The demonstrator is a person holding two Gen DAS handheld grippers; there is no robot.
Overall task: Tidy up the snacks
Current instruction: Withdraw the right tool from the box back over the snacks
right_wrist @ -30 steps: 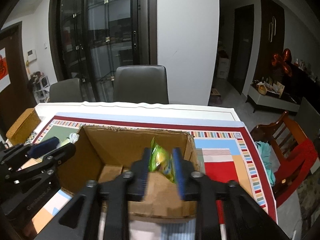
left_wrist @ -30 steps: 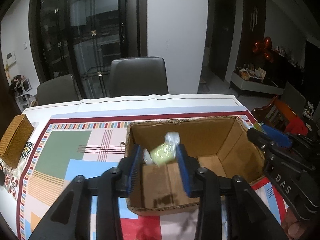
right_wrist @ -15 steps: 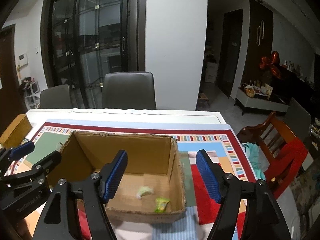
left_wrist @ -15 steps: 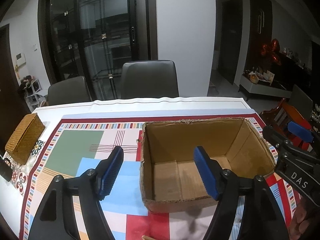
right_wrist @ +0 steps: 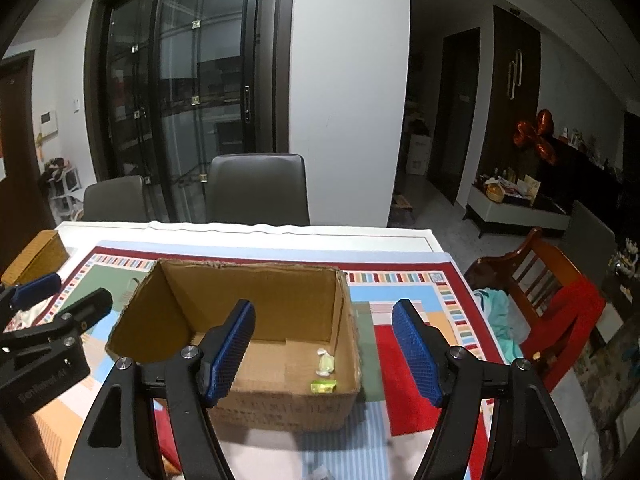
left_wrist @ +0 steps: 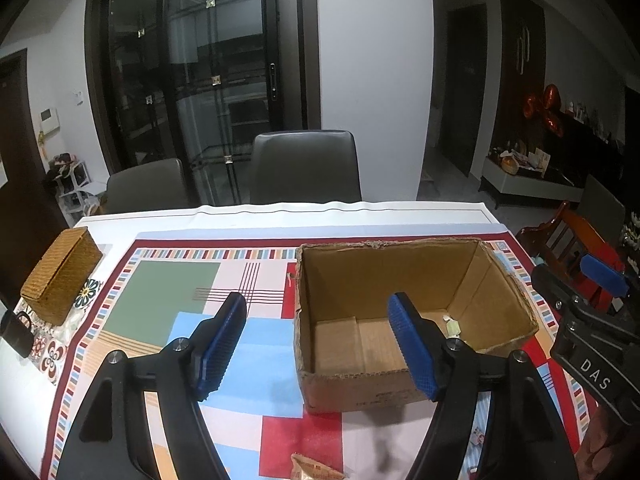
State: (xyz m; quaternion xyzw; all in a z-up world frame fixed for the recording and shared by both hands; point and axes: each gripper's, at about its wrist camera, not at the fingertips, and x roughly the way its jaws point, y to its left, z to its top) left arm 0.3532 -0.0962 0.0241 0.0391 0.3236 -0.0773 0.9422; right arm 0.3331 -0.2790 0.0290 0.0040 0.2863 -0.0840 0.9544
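An open cardboard box (left_wrist: 400, 272) stands on the patterned tablecloth; it also shows in the right wrist view (right_wrist: 256, 284). Two small wrapped snacks lie on its floor: a pale green candy (right_wrist: 325, 362) and a yellow-green packet (right_wrist: 323, 386). The candy also shows in the left wrist view (left_wrist: 452, 324). My left gripper (left_wrist: 318, 350) is open and empty, held above the box's near-left edge. My right gripper (right_wrist: 325, 354) is open and empty, above the box's near-right side. A tan snack packet (left_wrist: 312, 469) lies on the cloth at the near edge.
A woven wicker box (left_wrist: 60, 276) sits at the table's left side, with a dark mug (left_wrist: 16, 334) nearer. Two grey chairs (left_wrist: 304, 172) stand behind the table. A wooden chair with red cloth (right_wrist: 560, 300) stands to the right.
Both grippers opened and let their snacks fall into the box, then pulled back and up. The two snacks now lie on the box floor.
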